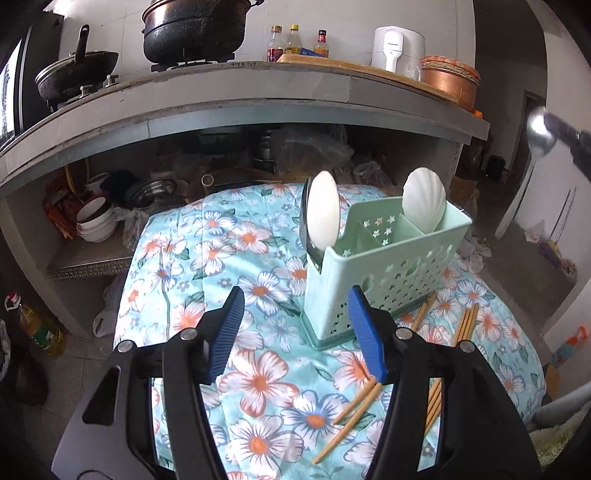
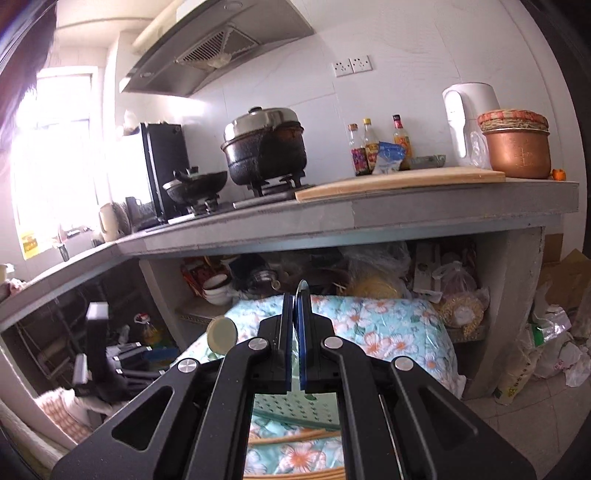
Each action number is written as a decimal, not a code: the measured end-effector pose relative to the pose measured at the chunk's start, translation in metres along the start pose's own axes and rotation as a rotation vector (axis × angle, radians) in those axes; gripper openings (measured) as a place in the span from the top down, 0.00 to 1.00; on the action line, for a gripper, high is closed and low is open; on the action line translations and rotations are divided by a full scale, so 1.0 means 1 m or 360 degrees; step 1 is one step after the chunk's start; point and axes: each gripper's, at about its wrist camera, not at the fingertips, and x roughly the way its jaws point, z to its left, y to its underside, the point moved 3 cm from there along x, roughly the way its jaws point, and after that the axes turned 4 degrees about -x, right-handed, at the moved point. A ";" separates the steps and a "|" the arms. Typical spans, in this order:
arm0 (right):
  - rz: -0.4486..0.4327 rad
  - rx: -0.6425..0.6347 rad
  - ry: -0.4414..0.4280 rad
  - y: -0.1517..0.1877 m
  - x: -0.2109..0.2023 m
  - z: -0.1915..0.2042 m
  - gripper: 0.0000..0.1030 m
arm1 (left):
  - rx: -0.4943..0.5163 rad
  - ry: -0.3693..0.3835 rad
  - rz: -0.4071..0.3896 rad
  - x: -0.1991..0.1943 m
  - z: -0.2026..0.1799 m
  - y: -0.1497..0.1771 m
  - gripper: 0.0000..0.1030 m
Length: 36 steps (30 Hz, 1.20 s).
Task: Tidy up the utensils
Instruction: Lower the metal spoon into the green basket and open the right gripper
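Observation:
A mint green utensil caddy (image 1: 384, 266) stands on the floral cloth (image 1: 221, 258). It holds a white spoon (image 1: 323, 210) at its left end and a white shell-shaped scoop (image 1: 423, 201) at its right end. Several wooden chopsticks (image 1: 351, 417) lie on the cloth near the caddy's base. My left gripper (image 1: 295, 336) is open and empty, just in front of the caddy. My right gripper (image 2: 295, 317) is shut on a metal spoon (image 1: 541, 134), held high to the right of the caddy; in the right wrist view only the spoon's thin edge (image 2: 302, 286) shows.
A concrete counter (image 1: 258, 96) runs behind, with black pots (image 1: 195, 29), sauce bottles (image 1: 295, 42), a white kettle (image 1: 395, 46) and a copper pot (image 1: 448, 83). Bowls (image 1: 96, 221) and bags fill the shelf below. An oil bottle (image 1: 40, 328) stands on the floor.

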 end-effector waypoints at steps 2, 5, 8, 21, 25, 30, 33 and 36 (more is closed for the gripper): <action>-0.0020 0.0041 -0.0090 -0.011 0.006 0.001 0.98 | -0.0021 0.0025 0.0022 0.001 0.001 0.008 0.43; -0.0027 0.0066 -0.0160 -0.017 0.021 0.006 0.97 | -0.0009 0.0044 0.0053 0.006 -0.003 0.018 0.43; -0.0020 0.0071 -0.0200 -0.019 0.038 0.011 0.98 | 0.0015 0.0056 0.0085 0.012 -0.009 0.027 0.42; 0.0140 0.0209 -0.0273 0.010 0.104 -0.003 0.97 | 0.0031 0.0116 0.0148 0.028 -0.023 0.038 0.40; 0.0250 0.0237 -0.0247 0.031 0.120 -0.011 0.97 | 0.0021 0.0120 0.0167 0.032 -0.022 0.039 0.40; 0.0284 0.0242 -0.0179 0.046 0.117 -0.017 0.96 | 0.0012 0.0123 0.0178 0.034 -0.022 0.039 0.39; 0.0286 0.0253 -0.0154 0.048 0.112 -0.020 0.96 | 0.0001 0.0123 0.0181 0.034 -0.022 0.039 0.39; 0.0289 0.0264 -0.0139 0.050 0.106 -0.023 0.93 | -0.0013 0.0123 0.0184 0.034 -0.022 0.039 0.39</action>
